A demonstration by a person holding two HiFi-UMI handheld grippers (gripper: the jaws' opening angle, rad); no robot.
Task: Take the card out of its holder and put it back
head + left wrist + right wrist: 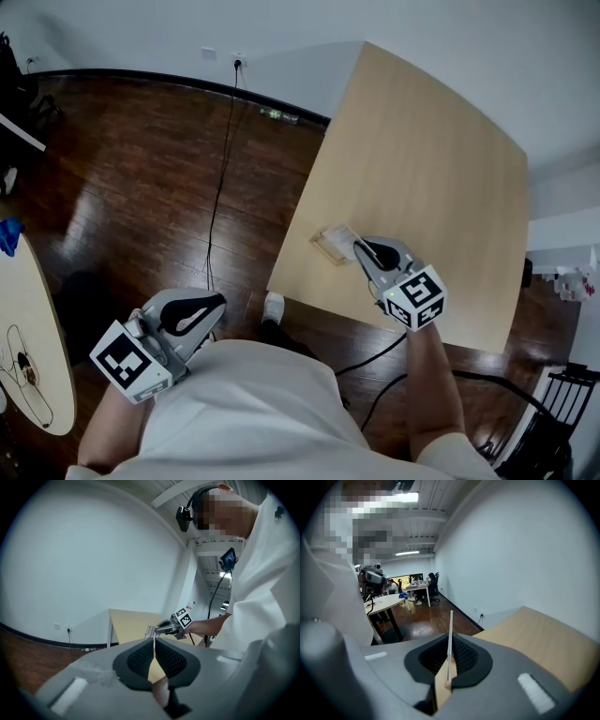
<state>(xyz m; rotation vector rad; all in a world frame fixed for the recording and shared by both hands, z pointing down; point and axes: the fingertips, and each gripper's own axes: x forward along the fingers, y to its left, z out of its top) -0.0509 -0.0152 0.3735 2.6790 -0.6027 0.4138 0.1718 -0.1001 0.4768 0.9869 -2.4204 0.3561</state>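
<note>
The card [450, 634] is being gripped edge-on and upright by the closed right tongs [362, 249] at the near-left edge of the counter [422, 159]. The holder [333, 244] is lying on the counter just at their 10 o'clock, and whether the card is clear of it cannot be told. The left tongs [154, 654] are being held shut and empty off the counter, above the wooden floor [141, 187], at 7 o'clock from the holder.
</note>
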